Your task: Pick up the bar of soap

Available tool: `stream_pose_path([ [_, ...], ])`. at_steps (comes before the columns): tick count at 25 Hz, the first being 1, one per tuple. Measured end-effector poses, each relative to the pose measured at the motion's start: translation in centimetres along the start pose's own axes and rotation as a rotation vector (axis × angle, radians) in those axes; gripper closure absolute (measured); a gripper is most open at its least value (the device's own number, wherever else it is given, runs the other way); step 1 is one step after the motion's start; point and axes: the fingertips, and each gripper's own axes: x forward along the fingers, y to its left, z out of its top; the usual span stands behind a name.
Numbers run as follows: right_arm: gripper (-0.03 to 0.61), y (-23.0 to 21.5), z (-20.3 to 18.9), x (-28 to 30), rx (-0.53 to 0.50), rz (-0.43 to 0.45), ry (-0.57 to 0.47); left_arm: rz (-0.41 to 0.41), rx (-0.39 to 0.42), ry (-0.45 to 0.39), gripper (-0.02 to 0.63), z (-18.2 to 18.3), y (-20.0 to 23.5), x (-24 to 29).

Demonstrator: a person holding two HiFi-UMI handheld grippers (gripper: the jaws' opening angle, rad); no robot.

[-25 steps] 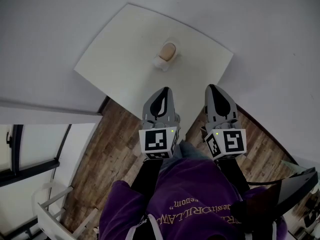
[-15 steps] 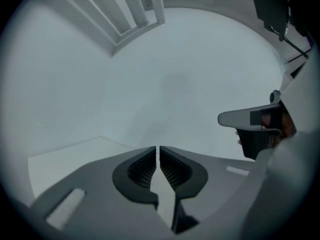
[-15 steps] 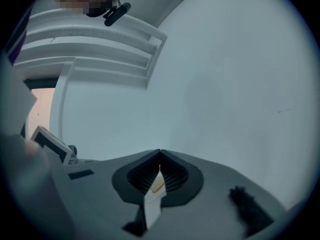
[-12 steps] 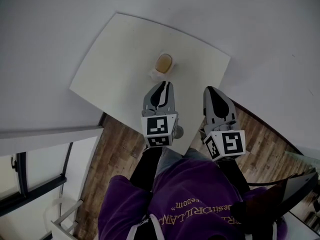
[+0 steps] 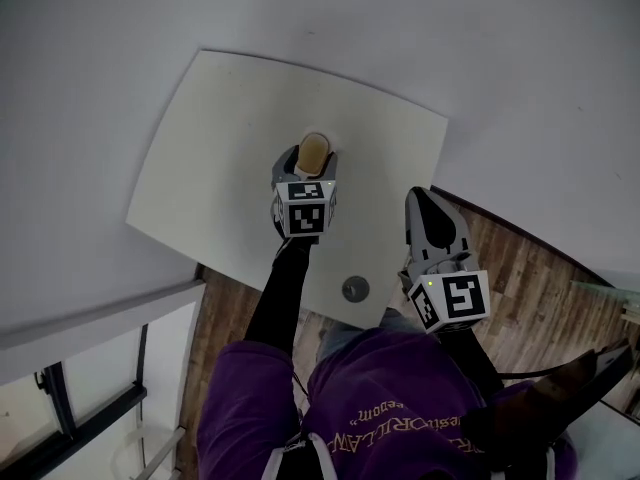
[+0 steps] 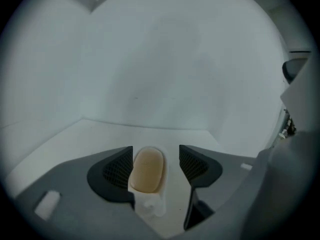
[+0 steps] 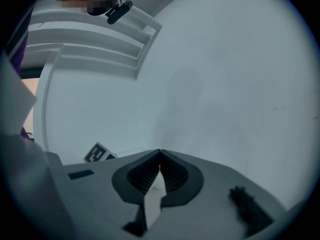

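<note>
A tan oval bar of soap rests on a small white holder in the middle of a white table. My left gripper reaches over the table, and its jaws are opening with the soap between them. In the left gripper view the left pad sits right beside the soap, while the right pad stands apart from it. My right gripper hangs back over the table's near right edge, its jaws shut on nothing.
A small round grey thing lies on the table near its front edge. White walls enclose the table at the back and right. Wooden floor shows to the right, and a white ledge runs at the left.
My left gripper has moved forward from the table's near edge to the soap, and its jaws have opened around it. The right gripper has stayed back.
</note>
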Motion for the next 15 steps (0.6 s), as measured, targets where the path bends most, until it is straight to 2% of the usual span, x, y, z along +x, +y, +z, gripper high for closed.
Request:
stream_pose_path([
  [5,0.569,-0.4,-0.8,0.8,0.005,-0.021,0.026,-0.042,0.110,0.139,0.304,-2.6,0.7,3.6],
  [10,0.569,-0.6,-1.3,1.1,0.003,-0.037,0.042,-0.066,0.181,0.205,0.304,-4.2,0.7,5.1],
  [15,0.569,-1.1,-1.4,1.2,0.001,-0.059,0.051,-0.060,0.196,0.227,0.298,-4.5,0.8,5.5],
])
